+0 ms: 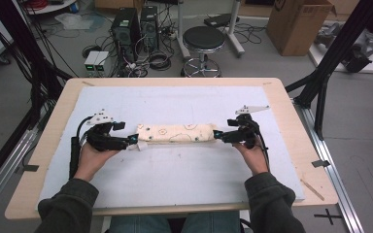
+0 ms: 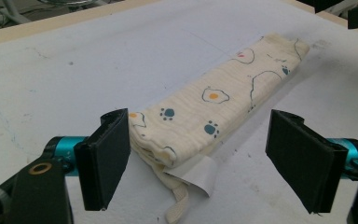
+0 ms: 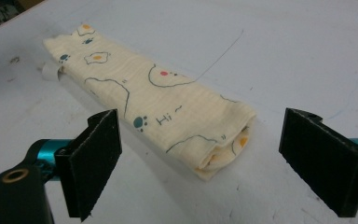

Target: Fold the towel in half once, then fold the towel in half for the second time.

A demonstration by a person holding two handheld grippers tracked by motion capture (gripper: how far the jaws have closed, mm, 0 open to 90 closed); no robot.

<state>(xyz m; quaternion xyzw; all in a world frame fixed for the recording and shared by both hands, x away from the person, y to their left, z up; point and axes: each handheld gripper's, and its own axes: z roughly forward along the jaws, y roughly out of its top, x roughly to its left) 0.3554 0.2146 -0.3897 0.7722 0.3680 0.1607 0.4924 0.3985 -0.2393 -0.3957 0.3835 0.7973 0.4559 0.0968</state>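
A cream cloth (image 1: 175, 133) with egg and paw prints lies folded into a long narrow bundle across the middle of the white mat (image 1: 175, 174). My left gripper (image 1: 132, 141) stands open at the cloth's left end, its jaws wide on either side of that end (image 2: 182, 140), where a white label and a tape strap stick out. At the opposite end (image 3: 214, 154) my right gripper (image 1: 217, 135) is open too, with the folded edge just ahead of its jaws. Neither gripper holds the cloth.
The mat covers a wooden table (image 1: 291, 141). Behind the table stand a black stool (image 1: 203, 41), computer towers (image 1: 126, 29) with cables, and a cardboard box (image 1: 298, 22). Black frame posts (image 1: 337, 53) rise at the right.
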